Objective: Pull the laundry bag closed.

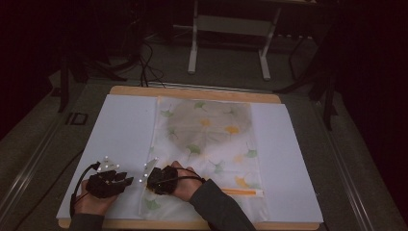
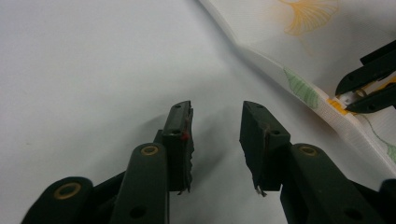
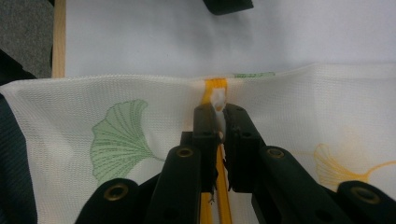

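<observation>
A white mesh bag (image 1: 211,154) printed with green and yellow ginkgo leaves lies flat on a white sheet (image 1: 125,125). A grey mass shows through its far half (image 1: 207,120). A yellow zipper (image 1: 243,192) runs along the near edge. My right gripper (image 3: 218,112) is shut on the white zipper pull (image 3: 218,100) at the bag's left edge (image 3: 116,135), and it also appears from above (image 1: 148,180) and from the side (image 2: 357,95). My left gripper (image 2: 216,109) hovers open over bare sheet just left of the bag (image 2: 327,46), with nothing between its jaws (image 1: 128,182).
The sheet covers a wooden table (image 1: 192,92). Its left edge (image 3: 58,37) is close to the bag. Beyond the table stand a white bench frame (image 1: 228,43) and floor cables (image 1: 144,62). A metal rail (image 1: 29,163) runs along the left.
</observation>
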`<state>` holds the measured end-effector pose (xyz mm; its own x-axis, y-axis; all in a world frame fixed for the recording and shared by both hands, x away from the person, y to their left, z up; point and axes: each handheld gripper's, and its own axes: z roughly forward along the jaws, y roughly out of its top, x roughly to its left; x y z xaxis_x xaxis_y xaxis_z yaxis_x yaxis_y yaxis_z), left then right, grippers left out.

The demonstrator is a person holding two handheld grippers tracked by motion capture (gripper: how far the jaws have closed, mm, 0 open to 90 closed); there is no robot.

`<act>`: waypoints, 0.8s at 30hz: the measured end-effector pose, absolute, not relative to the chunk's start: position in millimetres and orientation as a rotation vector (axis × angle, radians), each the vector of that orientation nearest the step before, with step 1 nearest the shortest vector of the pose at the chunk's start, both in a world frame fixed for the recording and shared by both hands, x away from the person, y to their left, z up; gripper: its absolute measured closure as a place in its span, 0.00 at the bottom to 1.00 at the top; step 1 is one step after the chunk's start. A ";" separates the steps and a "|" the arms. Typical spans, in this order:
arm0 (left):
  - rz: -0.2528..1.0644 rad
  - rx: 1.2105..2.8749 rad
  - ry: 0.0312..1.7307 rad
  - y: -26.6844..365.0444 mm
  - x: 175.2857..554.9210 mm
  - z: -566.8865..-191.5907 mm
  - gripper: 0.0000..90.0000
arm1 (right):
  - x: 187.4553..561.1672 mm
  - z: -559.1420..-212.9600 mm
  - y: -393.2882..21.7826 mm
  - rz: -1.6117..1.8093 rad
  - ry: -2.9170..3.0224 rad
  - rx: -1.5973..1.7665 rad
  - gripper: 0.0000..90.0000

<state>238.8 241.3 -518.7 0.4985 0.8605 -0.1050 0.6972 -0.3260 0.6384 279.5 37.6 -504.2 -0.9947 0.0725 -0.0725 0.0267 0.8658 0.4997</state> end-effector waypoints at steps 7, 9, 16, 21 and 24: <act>0.317 2.109 1.268 239.0 238.0 -517.8 0.67 | 280.8 -503.3 35.8 0.791 2.946 0.082 0.94; 0.284 2.119 1.254 236.7 237.7 -516.9 0.66 | 281.2 -503.2 35.4 0.792 2.946 0.091 0.94; 0.214 2.101 1.231 233.4 235.4 -511.1 0.65 | 282.9 -505.3 35.3 0.804 2.947 0.100 0.94; 0.161 2.091 1.206 228.0 232.5 -506.1 0.66 | 284.1 -507.3 35.5 0.808 2.951 0.106 0.94; 0.142 2.091 1.197 226.1 231.9 -504.9 0.66 | 284.0 -507.5 36.1 0.808 2.954 0.099 0.94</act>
<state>231.9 226.1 -504.9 0.5643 0.7896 -0.2412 0.7115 -0.3168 0.6273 284.0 36.1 -507.5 -0.9949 0.0828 -0.0578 0.0418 0.8589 0.5105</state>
